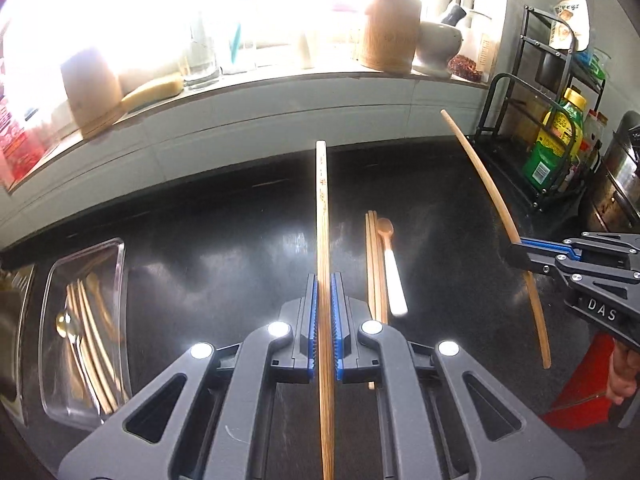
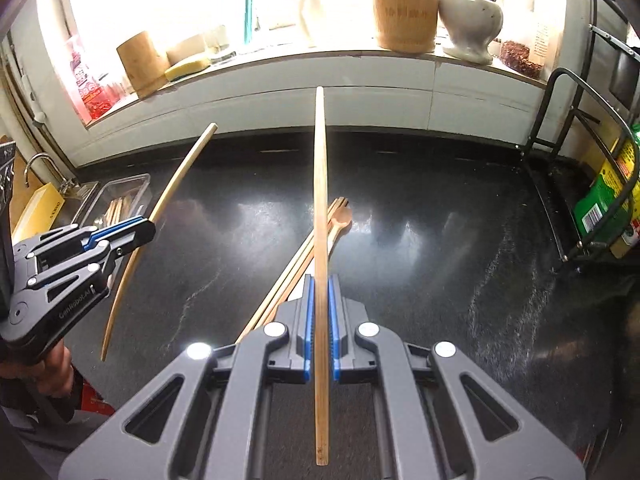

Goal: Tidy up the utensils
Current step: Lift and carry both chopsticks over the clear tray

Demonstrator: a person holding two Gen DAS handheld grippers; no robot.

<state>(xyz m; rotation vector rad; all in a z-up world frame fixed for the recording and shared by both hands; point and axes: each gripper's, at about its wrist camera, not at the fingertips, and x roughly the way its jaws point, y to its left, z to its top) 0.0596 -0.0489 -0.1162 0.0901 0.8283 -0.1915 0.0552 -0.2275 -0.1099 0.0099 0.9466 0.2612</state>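
- Closest to the left wrist camera, the left gripper (image 1: 324, 300) is clamped on a single wooden chopstick (image 1: 322, 216), which runs straight out between the blue pads and back toward the camera, clear of the black countertop (image 1: 208, 248).
- Likewise in the right wrist view, the right gripper (image 2: 319, 304) is pinched tight on a second chopstick (image 2: 319, 184), also held in the air above the counter.
- Each camera catches the other gripper at its edge: the right one with its stick (image 1: 496, 200) at the right of the left view, the left one with its stick (image 2: 160, 208) at the left of the right view.
- On the counter between the two grippers lie a remaining pair of chopsticks (image 1: 373, 264) and, just beside them, a small wooden spoon with a white handle (image 1: 391, 264).
- Off to the left sits a clear plastic tray (image 1: 116, 264) that already holds several chopsticks and a metal spoon (image 1: 66, 322).
- Judged from this, the step in hand is the carry: both sticks are lifted and not yet delivered.
- Next, both grippers need to swing left over the tray, line each stick up along its length so the ends clear the walls, lower, then let go.
- Pair and spoon on the counter are left for a later pick.
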